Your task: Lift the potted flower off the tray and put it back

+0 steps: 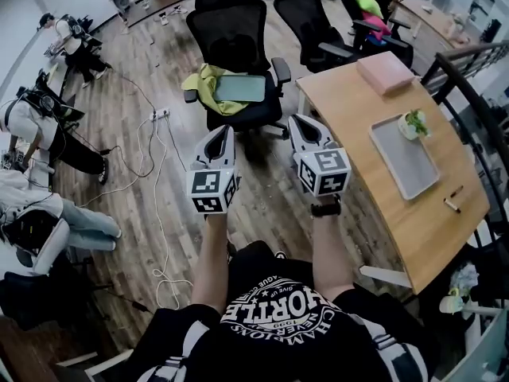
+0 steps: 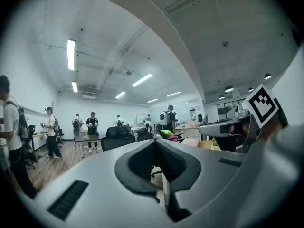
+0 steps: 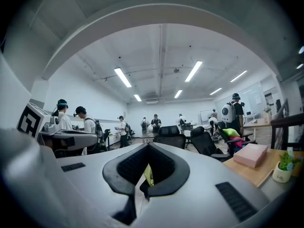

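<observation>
The potted flower (image 1: 413,123), a small white pot with green leaves, stands at the far end of a grey tray (image 1: 407,165) on the wooden table (image 1: 374,142) at the right. The right gripper view shows the pot (image 3: 285,166) at its right edge. Both grippers are held level over the floor, left of the table and apart from the tray. My left gripper (image 1: 225,131) is shut with nothing in it, its jaws (image 2: 154,142) closed together. My right gripper (image 1: 299,122) is also shut and empty (image 3: 148,146).
A pink box (image 1: 385,72) lies on the table's far end and pens (image 1: 452,204) near its front. Ahead of the grippers stands a black office chair (image 1: 235,38) holding a yellow cloth (image 1: 203,86). Cables (image 1: 151,165) run over the floor; several people stand at the left and far back.
</observation>
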### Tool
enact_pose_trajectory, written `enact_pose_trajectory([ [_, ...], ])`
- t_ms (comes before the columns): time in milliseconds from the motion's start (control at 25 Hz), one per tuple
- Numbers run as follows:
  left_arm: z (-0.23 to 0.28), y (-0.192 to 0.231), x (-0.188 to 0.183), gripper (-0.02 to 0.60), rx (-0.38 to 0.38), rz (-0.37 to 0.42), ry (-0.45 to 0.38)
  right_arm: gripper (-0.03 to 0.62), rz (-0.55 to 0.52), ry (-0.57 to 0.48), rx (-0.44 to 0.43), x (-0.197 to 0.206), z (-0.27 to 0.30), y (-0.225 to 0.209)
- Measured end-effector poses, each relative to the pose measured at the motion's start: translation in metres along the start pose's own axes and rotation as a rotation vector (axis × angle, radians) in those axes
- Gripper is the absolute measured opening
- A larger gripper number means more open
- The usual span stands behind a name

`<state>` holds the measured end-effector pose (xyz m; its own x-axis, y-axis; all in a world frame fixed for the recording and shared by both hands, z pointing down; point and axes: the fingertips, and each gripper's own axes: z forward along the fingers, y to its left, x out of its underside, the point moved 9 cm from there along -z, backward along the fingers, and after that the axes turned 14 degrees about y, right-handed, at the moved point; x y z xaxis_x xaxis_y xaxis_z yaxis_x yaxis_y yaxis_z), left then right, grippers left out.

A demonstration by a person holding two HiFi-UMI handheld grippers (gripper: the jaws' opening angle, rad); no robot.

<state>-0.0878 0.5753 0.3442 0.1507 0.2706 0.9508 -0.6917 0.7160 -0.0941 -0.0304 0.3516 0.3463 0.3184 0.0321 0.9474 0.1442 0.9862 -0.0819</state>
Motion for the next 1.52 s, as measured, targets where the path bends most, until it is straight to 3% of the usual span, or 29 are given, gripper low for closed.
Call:
enact_pose_trajectory([
  [360, 0.05, -0.046, -0.016, 0.018, 0.168, 0.05, -0.003, 0.02, 0.073, -0.016, 0.107, 0.008, -0.024, -0.049],
  [880, 0.154, -0.132, -0.05, 0.018, 0.463, 0.099, -0.047, 0.02, 0.164, -0.056, 0.359, 0.017, -0.076, -0.146],
  [1080, 0.193, -0.178, -0.056, 0.018, 0.597, 0.124, -0.039, 0.02, 0.197, -0.017, 0.442, 0.029, -0.093, -0.175],
  [1520, 0.27, -0.258, -0.089, 0.018, 0.834, 0.235, -0.032, 0.02, 0.298, -0.036, 0.661, 0.034, -0.124, -0.249],
])
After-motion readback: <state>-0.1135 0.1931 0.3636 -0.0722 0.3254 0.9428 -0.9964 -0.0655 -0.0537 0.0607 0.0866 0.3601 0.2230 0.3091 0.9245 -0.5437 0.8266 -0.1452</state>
